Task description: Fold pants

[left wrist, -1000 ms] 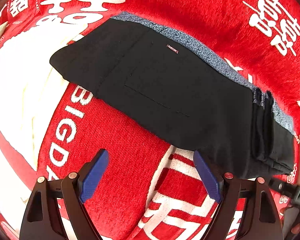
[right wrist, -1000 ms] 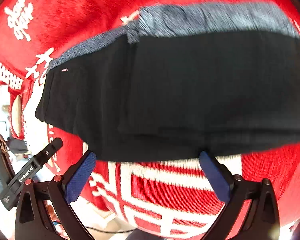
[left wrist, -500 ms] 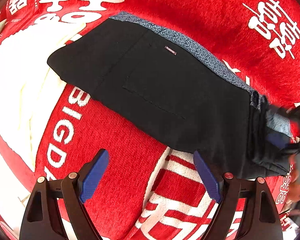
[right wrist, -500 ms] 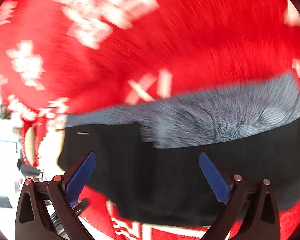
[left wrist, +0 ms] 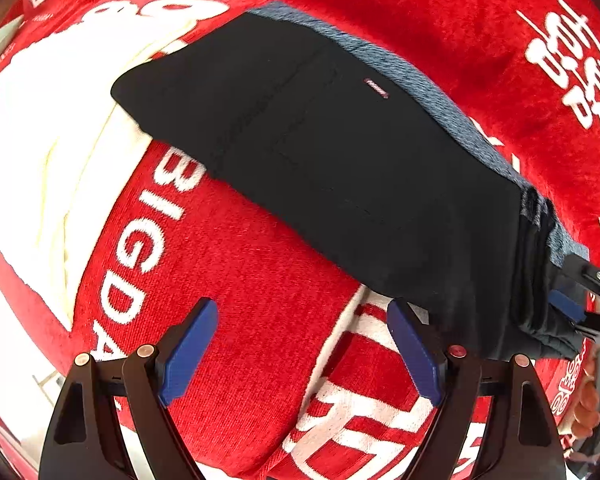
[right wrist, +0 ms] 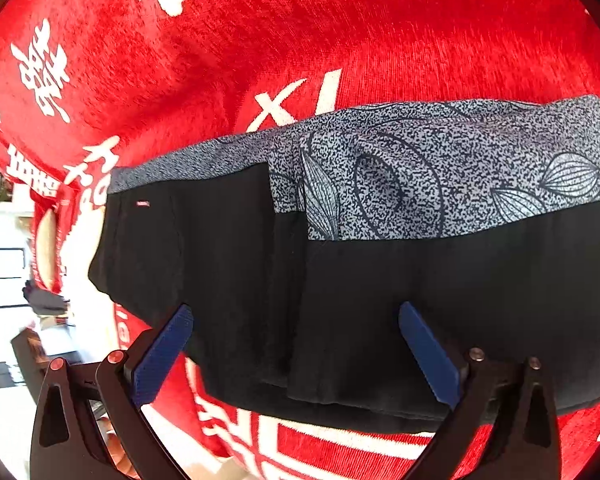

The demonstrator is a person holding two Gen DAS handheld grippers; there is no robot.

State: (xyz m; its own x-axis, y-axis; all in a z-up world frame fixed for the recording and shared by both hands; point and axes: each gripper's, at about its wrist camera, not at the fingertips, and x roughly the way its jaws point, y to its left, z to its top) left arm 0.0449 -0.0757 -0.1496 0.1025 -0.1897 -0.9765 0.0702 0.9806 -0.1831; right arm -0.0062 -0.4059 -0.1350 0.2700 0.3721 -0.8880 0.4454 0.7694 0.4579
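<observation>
Both claws gape wide and empty, the left claw [left wrist: 302, 344] over red plush cloth [left wrist: 260, 280] lettered "BIGDA", the right claw [right wrist: 296, 344] over the folded black pants [right wrist: 380, 300] with grey leaf-print lining [right wrist: 420, 184] and a small unreadable red tag [right wrist: 143, 203].

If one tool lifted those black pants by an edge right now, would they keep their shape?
Probably not. The black pants lie in soft stacked layers, so they would likely droop and unfold. The plush red blanket may grip them somewhat when pushed.
</observation>
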